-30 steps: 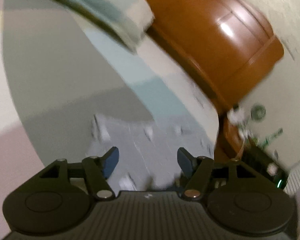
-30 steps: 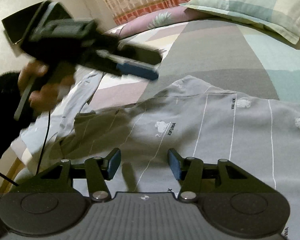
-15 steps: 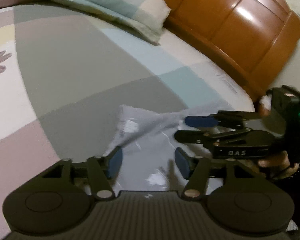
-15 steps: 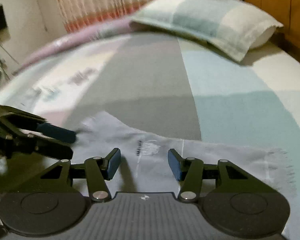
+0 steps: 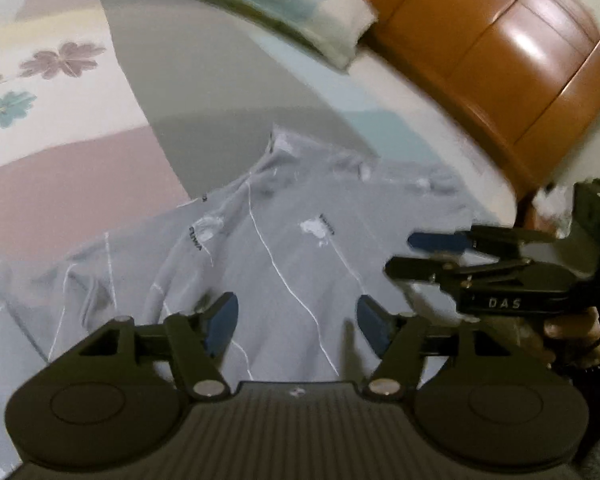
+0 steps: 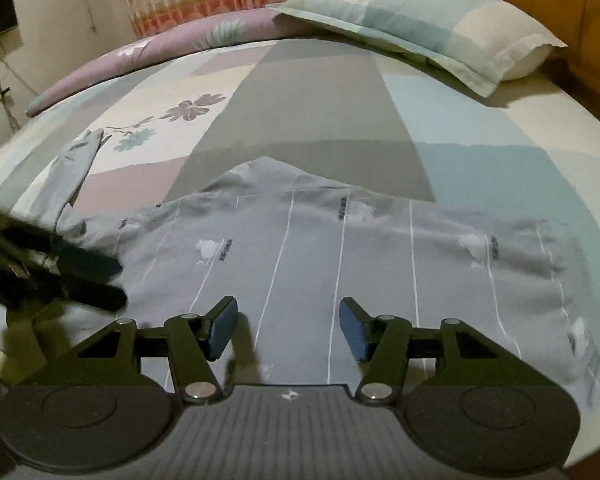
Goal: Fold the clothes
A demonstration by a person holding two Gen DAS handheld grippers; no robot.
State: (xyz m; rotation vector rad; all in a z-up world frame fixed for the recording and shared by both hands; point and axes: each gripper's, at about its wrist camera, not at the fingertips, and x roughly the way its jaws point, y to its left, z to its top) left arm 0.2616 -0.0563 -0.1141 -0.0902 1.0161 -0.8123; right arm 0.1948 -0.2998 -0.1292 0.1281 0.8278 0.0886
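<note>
Bedroom setup: patchwork bedsheet (image 6: 300,92), pillow (image 6: 428,24) at the upper right, wooden headboard (image 5: 500,60). Grey shirt (image 6: 300,248) lies spread across mid-frame, one sleeve trailing to the left. Left gripper (image 5: 296,322) and right gripper (image 6: 288,326) both hover over it, jaws opening, nothing clamped between them.

The shirt (image 6: 320,248) lies spread across the near part of the bed (image 6: 312,92), with its sleeve (image 6: 72,176) trailing off to the left. Behind it, a pillow (image 6: 428,24) rests at the far right, against the headboard (image 5: 492,64). A rolled quilt (image 6: 152,60) lies along the bed's far left edge.
</note>
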